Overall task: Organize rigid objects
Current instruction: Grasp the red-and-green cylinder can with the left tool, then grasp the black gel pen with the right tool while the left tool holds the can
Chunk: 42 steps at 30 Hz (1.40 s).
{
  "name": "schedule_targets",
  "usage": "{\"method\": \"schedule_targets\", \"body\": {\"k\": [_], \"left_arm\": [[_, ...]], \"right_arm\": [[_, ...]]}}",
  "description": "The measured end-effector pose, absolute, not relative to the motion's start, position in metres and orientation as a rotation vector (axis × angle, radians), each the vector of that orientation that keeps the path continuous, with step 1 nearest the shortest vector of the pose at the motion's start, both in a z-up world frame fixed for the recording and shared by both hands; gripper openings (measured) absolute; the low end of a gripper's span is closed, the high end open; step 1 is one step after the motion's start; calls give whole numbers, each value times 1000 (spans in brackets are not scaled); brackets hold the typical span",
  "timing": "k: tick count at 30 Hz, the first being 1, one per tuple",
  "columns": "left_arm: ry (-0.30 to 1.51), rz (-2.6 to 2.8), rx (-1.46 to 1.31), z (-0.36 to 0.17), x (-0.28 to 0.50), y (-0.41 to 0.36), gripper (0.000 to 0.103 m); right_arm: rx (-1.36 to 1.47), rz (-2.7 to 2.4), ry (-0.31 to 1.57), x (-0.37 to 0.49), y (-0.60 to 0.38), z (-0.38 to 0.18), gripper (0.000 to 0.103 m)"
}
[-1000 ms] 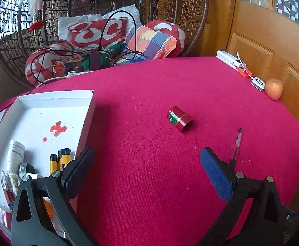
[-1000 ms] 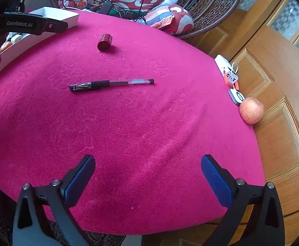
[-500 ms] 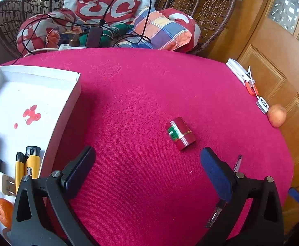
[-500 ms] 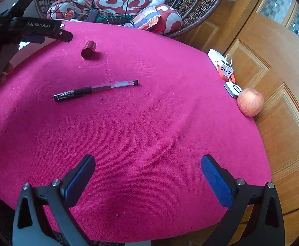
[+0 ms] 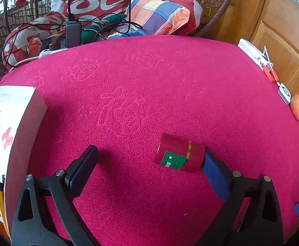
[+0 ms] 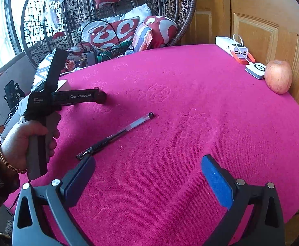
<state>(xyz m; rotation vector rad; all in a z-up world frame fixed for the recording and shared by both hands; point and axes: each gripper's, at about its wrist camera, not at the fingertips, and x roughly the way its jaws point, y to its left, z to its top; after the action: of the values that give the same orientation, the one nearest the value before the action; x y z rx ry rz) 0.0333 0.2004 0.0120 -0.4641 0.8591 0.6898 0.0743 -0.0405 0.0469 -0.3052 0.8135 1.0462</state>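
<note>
A small red can (image 5: 179, 155) with a green label lies on its side on the pink tablecloth. My left gripper (image 5: 149, 160) is open around it, with the can close against the right blue pad (image 5: 215, 178) and well apart from the left finger. In the right wrist view a black and clear pen (image 6: 116, 136) lies on the cloth, its tip just beyond my left fingertip (image 6: 83, 168). My right gripper (image 6: 147, 168) is open and holds nothing. A hand (image 6: 24, 141) holds the left gripper's handle at the left; its fingers hide the can there.
A white box (image 5: 26, 114) with lighters and other small items sits at the left table edge. An apple (image 6: 278, 76), a white puck (image 6: 256, 69) and a power bank (image 6: 234, 47) line the right edge. A wicker chair (image 6: 169, 6) with cushions and cables stands behind the table.
The left gripper has moved forward and down until the red can lies between its fingers. The right gripper has swung left and lowered toward the pen.
</note>
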Motion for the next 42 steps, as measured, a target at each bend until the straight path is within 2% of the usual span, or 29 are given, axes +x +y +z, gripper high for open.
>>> {"method": "schedule_targets", "body": {"k": [1, 3, 4, 5, 6, 22, 35, 37, 39, 42], "left_arm": [[864, 693, -446, 12, 37, 201, 93], [866, 697, -404, 11, 40, 200, 73], [857, 686, -378, 11, 40, 198, 53], [845, 661, -357, 12, 39, 196, 43], [845, 648, -346, 13, 37, 196, 40], [794, 599, -383, 12, -24, 179, 40], [638, 638, -492, 42, -93, 180, 40], [627, 638, -501, 43, -100, 180, 40], [618, 639, -512, 43, -105, 179, 40], [612, 645, -518, 43, -112, 179, 40]], "right_arm": [[-303, 1057, 820, 74, -36, 47, 103], [-307, 1064, 828, 71, -25, 48, 103], [-321, 1064, 827, 69, -19, 49, 103], [-343, 1069, 824, 66, -12, 49, 103], [-367, 1076, 823, 63, -5, 49, 103], [-405, 1016, 935, 64, 28, 28, 103], [-548, 987, 834, 37, 72, 15, 103], [-558, 1011, 807, 30, 73, 16, 97], [-570, 1039, 785, 25, 76, 18, 81], [-594, 1074, 766, 16, 81, 19, 63]]}}
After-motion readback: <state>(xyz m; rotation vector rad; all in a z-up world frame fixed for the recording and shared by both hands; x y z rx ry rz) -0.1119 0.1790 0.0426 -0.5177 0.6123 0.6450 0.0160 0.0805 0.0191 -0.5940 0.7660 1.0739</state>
